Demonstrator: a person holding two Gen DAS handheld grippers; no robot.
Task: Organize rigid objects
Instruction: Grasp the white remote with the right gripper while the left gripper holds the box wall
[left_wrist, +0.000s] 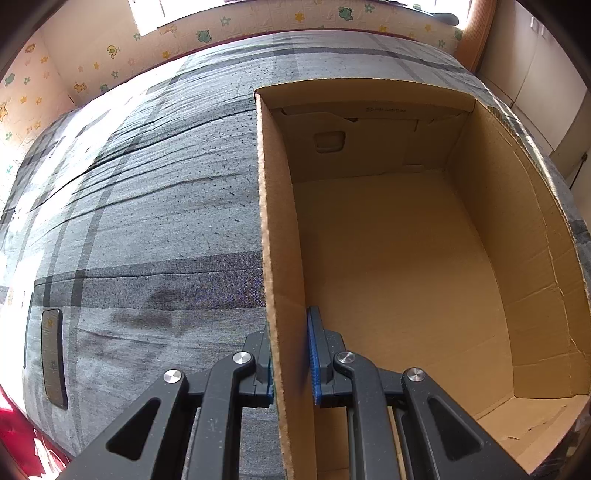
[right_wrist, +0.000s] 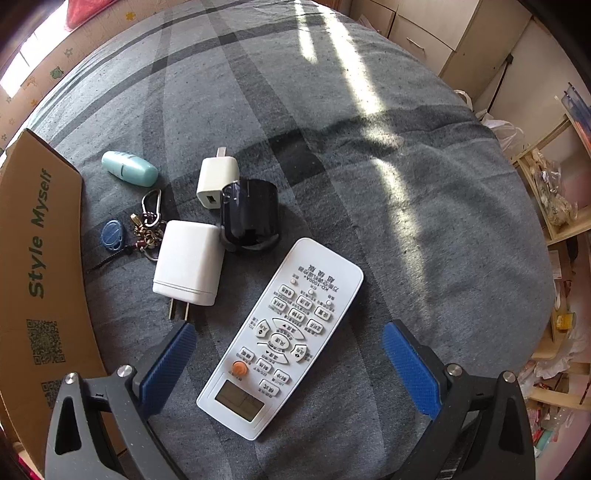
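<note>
My left gripper (left_wrist: 290, 354) is shut on the left wall of an open cardboard box (left_wrist: 280, 229), one blue pad on each side of the wall. The box's brown floor (left_wrist: 399, 266) holds nothing I can see. In the right wrist view my right gripper (right_wrist: 288, 354) hangs open above a white remote control (right_wrist: 280, 336), its blue pads wide on either side of the remote's lower half. Beyond the remote lie a large white charger (right_wrist: 188, 262), a small white charger (right_wrist: 216, 179), a black glossy cylinder (right_wrist: 249, 218), a key bunch with a blue fob (right_wrist: 136, 229) and a teal oval case (right_wrist: 129, 168).
All of this rests on a grey plaid bedcover (right_wrist: 369, 184). The box's outer wall, printed "Style Myself" (right_wrist: 38, 236), stands at the left of the right wrist view. A dark phone (left_wrist: 53, 358) lies flat at the bed's left edge. Shelves with clutter (right_wrist: 554, 206) stand to the right.
</note>
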